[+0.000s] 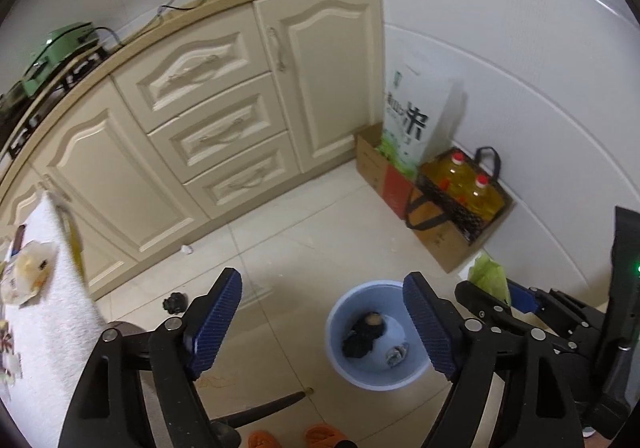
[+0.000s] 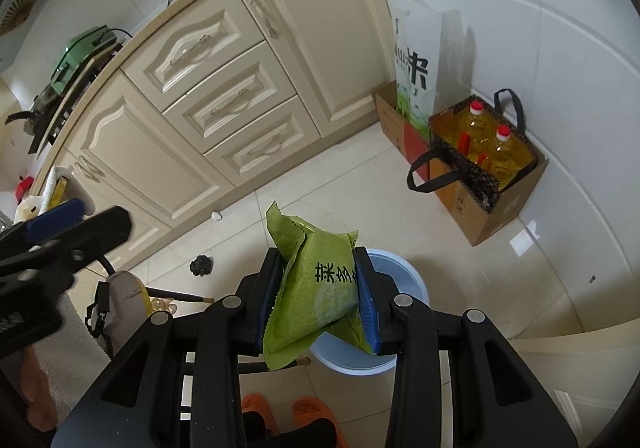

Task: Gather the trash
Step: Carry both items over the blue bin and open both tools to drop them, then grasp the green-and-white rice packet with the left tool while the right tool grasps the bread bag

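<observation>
A light blue bin stands on the tiled floor and holds dark crumpled trash. My left gripper is open and empty above the floor, just left of the bin. My right gripper is shut on a green snack bag and holds it above the bin. The bag also shows in the left wrist view at the right. A black crumpled piece and a small white scrap lie on the floor near the cabinets.
Cream cabinets run along the left. A rice bag and a box with oil bottles stand by the wall. A white-covered table with wrappers is at the left. Orange slippers are below.
</observation>
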Action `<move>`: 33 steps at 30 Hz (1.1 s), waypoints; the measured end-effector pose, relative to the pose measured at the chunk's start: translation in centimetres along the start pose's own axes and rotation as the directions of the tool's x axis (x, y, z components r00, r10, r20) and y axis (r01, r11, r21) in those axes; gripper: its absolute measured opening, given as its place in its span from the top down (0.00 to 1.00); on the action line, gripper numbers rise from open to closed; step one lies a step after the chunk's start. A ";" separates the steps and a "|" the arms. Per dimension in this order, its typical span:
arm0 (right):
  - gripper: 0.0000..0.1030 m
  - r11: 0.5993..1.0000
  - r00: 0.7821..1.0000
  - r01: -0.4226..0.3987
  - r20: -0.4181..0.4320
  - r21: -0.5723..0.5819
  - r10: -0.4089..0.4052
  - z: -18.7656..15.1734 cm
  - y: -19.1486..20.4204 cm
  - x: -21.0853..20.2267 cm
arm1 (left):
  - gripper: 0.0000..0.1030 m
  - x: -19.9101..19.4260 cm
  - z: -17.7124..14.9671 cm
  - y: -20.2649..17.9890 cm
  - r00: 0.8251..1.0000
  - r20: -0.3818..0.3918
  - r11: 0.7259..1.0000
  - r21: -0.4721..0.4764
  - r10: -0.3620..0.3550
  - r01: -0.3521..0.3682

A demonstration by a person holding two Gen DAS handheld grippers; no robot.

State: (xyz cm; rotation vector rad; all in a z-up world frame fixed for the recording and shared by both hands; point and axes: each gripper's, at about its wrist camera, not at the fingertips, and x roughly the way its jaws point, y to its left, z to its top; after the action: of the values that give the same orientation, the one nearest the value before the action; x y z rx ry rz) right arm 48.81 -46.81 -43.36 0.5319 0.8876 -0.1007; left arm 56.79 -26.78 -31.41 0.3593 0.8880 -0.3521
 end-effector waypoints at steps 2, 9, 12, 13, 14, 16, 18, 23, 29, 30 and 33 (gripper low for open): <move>0.63 1.000 1.000 -0.007 0.002 0.001 0.007 0.2 0.4 0.3 | 0.21 -0.6 -0.2 0.1 1.000 0.007 1.000 -0.019 0.013 -0.013; 0.51 1.000 1.000 0.011 0.014 -0.022 -0.011 0.4 1.9 -0.7 | 0.20 -3.3 -1.1 -0.3 0.997 0.037 0.997 -0.052 0.061 -0.059; 0.25 0.999 0.999 0.029 0.030 -0.028 -0.029 0.4 2.4 -2.2 | 0.20 -4.8 -1.8 -0.2 0.997 0.052 0.996 -0.061 0.061 -0.057; 0.25 0.999 0.999 0.027 0.039 -0.031 -0.026 0.4 2.8 -3.0 | 0.20 -5.9 -2.1 0.3 0.997 0.060 0.996 -0.065 0.057 -0.053; 0.25 0.999 0.999 0.024 0.045 -0.034 -0.023 0.3 3.1 -3.8 | 0.20 -6.8 -2.4 0.5 0.996 0.069 0.996 -0.069 0.054 -0.049; 0.25 0.999 0.998 0.024 0.063 -0.047 -0.021 0.2 3.9 -5.3 | 0.20 -8.7 -3.1 1.1 0.994 0.093 0.996 -0.077 0.050 -0.043; 0.25 0.998 0.997 0.018 0.082 -0.063 -0.013 0.0 5.0 -7.0 | 0.20 -10.9 -3.8 2.1 0.992 0.119 0.995 -0.093 0.049 -0.038; 0.19 0.991 0.992 0.001 0.125 -0.133 0.016 -0.8 9.4 -10.8 | 0.13 -17.3 -7.5 6.2 0.978 0.198 0.990 -0.138 0.062 -0.034; 0.12 0.965 0.985 -0.055 0.146 -0.257 0.095 -2.4 17.1 -13.6 | 0.06 -23.9 -13.4 12.3 0.954 0.266 0.971 -0.227 0.138 -0.077; 0.11 0.956 0.983 -0.067 0.145 -0.285 0.112 -2.7 18.8 -13.8 | 0.04 -24.8 -14.6 13.7 0.948 0.272 0.964 -0.250 0.163 -0.094; 0.10 0.937 0.981 -0.087 0.137 -0.338 0.140 -3.6 22.2 -13.8 | 0.03 -26.1 -17.1 17.4 0.941 0.267 0.944 -0.306 0.210 -0.124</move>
State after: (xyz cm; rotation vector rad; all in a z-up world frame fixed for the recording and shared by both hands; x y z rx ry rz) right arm 44.14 -27.69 -25.84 0.2554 0.6968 0.1099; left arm 37.60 0.05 -17.72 0.1087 0.5957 -0.1097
